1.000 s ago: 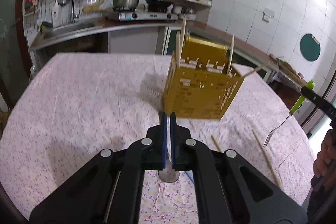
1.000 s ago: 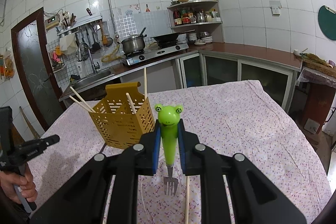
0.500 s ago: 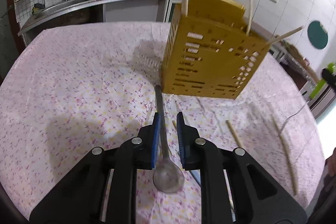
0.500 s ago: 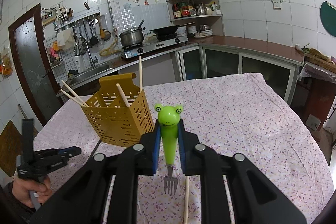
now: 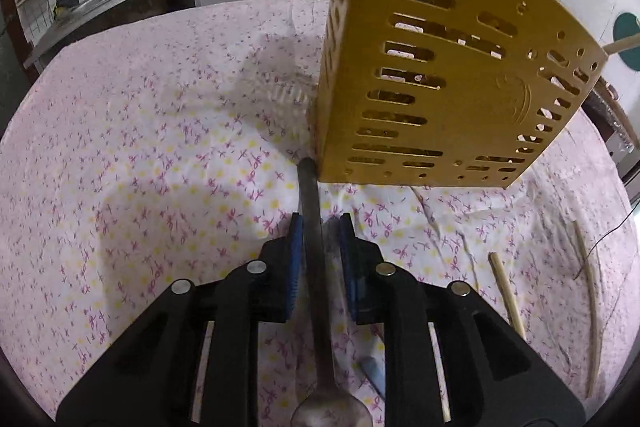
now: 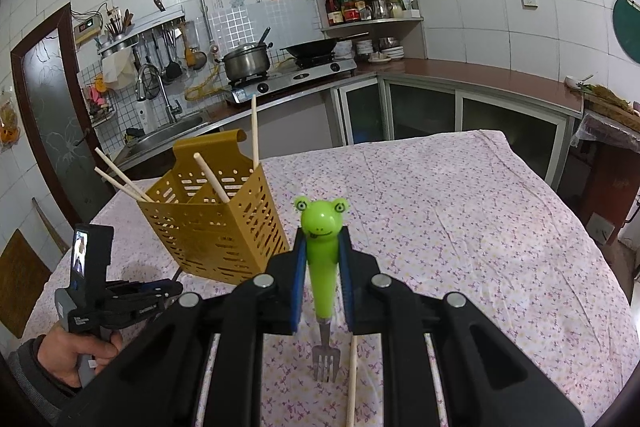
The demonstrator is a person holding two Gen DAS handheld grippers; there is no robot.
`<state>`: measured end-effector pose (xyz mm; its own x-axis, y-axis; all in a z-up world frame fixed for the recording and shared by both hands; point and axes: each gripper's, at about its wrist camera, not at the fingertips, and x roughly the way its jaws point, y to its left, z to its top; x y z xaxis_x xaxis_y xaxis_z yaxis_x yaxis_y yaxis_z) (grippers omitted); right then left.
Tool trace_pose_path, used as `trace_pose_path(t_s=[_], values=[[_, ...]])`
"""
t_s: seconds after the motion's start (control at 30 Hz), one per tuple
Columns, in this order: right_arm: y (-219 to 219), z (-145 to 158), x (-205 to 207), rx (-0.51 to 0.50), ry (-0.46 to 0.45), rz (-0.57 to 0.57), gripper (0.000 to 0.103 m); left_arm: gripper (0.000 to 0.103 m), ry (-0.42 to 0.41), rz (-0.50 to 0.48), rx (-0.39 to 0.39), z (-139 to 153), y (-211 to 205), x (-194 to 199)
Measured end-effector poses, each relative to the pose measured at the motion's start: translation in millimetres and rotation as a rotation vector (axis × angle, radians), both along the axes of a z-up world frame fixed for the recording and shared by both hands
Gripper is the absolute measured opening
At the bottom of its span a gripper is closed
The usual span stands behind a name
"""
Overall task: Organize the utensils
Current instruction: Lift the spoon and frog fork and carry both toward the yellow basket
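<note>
The left hand-held gripper (image 5: 320, 259) straddles the spoon (image 5: 314, 239) with pads apart, ready to pinch it, while the right hand-held gripper (image 6: 322, 281) grips the frog fork (image 6: 322, 267) bound for the yellow holder (image 6: 216, 223).

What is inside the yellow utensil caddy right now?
Four wooden chopsticks stick out of the yellow caddy; its perforated walls hide the bottom and anything shorter.

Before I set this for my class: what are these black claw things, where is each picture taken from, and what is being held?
They are hand-held grippers, one per hand, each with a camera looking along its fingers. The left camera shows the left gripper, jaws slightly apart, around a metal spoon lying on the flowered tablecloth beside the yellow utensil holder. The right camera shows the right gripper clamping a green frog-handled fork. Loose chopsticks lie on the cloth.
</note>
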<state>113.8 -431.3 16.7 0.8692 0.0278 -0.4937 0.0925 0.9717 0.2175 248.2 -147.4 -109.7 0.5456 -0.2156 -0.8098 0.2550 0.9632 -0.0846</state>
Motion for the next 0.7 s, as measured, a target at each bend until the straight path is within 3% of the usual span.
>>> trace_pose_path(t_s=[0.07,0.27,0.7], values=[[0.7,-0.1,1.9,0.0,-0.001,0.0,0.016,0.009,-0.01,0.01,-0.004,0.1,1.7,0.1],[2.3,1.0,6.1,-0.001,-0.007,-0.005,0.016,0.007,-0.042,0.019,-0.061,11.2,14.4,-8.7],[1.1,20.2,-7.6,-0.015,-0.065,-0.003,0.016,0.007,-0.328,0.029,-0.193,98.2,45.7,-62.9]])
